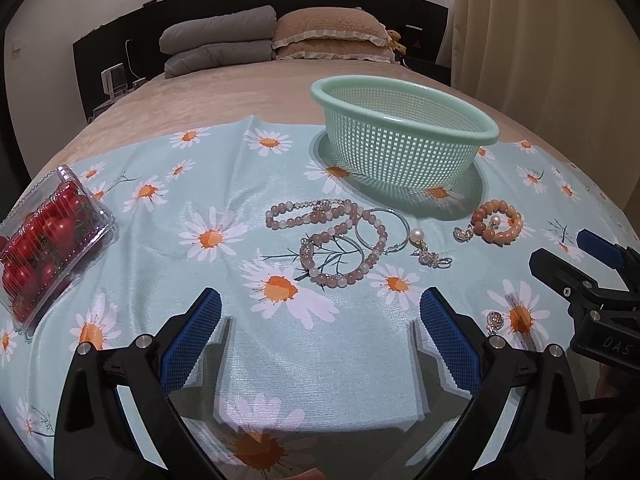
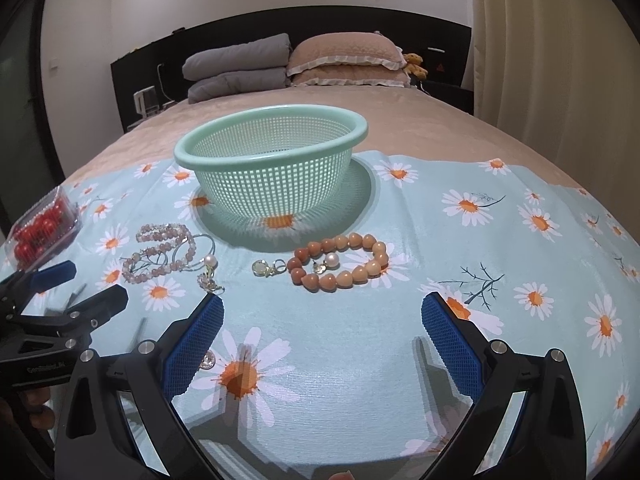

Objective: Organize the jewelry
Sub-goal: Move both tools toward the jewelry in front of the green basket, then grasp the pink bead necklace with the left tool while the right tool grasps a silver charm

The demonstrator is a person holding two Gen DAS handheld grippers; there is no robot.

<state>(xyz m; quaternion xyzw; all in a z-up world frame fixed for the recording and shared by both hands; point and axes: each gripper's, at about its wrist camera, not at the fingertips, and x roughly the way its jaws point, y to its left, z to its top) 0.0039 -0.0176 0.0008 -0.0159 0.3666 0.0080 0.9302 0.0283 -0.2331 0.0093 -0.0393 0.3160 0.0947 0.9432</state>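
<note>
Hovering low over the daisy-print cloth point(image 1: 224, 200) on the bed, the left tool point(image 1: 320, 320) and the right tool point(image 2: 322, 322) both gape wide, grasping nothing. The pink bead bracelets point(image 1: 336, 240) lie tangled just before the green basket point(image 2: 272, 152), the orange bead bracelet point(image 2: 340, 264) near its right; a small earring point(image 1: 495, 320) rests beside the left tool's finger.

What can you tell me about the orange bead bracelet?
The orange bead bracelet is a closed ring of chunky, smooth beads, shading from rusty orange to pale peach. It lies flat on the daisy cloth, just in front of the green basket. A small pearl earring rests inside its loop. Nothing is gripping it.
</note>
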